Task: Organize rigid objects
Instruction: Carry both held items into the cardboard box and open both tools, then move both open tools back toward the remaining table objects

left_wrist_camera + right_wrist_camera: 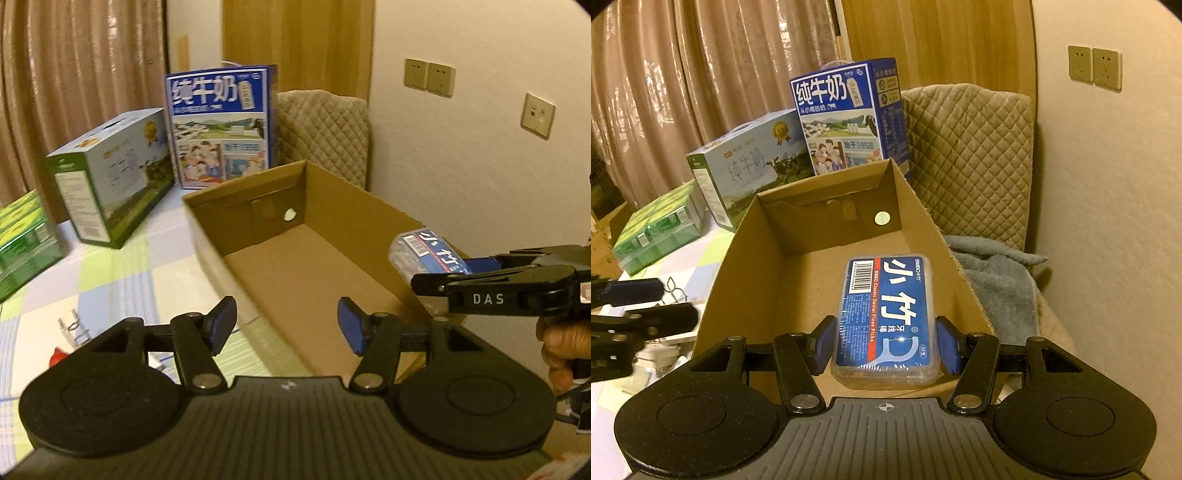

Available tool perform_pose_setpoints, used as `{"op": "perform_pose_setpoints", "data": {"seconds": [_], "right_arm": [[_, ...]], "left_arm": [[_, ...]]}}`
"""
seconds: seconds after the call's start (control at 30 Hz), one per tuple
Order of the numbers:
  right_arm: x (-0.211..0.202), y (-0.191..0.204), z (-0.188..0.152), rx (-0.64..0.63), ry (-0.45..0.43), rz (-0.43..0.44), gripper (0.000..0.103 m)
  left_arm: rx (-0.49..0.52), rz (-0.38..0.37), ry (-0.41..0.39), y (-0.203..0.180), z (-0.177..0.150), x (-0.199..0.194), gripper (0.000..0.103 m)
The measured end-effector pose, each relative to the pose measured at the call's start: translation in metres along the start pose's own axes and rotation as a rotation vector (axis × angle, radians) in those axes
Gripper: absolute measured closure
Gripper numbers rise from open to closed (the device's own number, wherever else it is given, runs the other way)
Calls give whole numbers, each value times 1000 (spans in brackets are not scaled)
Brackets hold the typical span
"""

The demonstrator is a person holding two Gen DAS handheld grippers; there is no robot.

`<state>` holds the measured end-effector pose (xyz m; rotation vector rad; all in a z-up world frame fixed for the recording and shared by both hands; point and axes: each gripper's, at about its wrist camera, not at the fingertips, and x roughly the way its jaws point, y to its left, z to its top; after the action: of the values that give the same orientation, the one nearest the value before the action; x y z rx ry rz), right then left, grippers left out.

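An open brown cardboard box (207, 236) (738, 266) lies on the checked tablecloth; its inside is bare. My right gripper (884, 341) is shut on a clear plastic box of dental floss picks with a blue label (888, 314) and holds it above the near end of the cardboard box. In the left wrist view the floss box (424, 254) and the right gripper (480, 284) hang over the box's right wall. My left gripper (286, 325) is open and empty above the box's near left wall.
A blue milk carton (221, 125) (849, 114) stands behind the box, a green-and-white milk case (110, 177) (750, 166) to its left, and green packs (22, 243) (657, 229) further left. Small metal clips (72, 326) lie on the cloth. A quilted chair (971, 158) with a grey towel (997, 280) is at the right.
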<state>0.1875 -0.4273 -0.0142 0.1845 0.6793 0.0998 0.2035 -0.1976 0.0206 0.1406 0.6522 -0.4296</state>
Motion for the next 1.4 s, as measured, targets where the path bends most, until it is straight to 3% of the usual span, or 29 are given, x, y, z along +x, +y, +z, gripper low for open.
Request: {"op": "perform_pose_setpoints", "data": {"seconds": [0.43,0.5,0.8,1.03,1.4], "right_arm": [[1,7,3,10,-28,37,49],[-3,7,6,15,-34,38,44],[-52,15,12,58,-109,45,39],[-95,55,-7,37,-131,89,39],[-120,133,-63,-29,-65,181,38]], "left_arm": [[-66,22,2,19,-14,-23,47],[-75,25,-1,21,-17,-27,47],[-131,59,1,38,-42,-62,45],[-180,113,-1,63,-70,-102,44],[-267,256,2,122,-120,-178,42]]}}
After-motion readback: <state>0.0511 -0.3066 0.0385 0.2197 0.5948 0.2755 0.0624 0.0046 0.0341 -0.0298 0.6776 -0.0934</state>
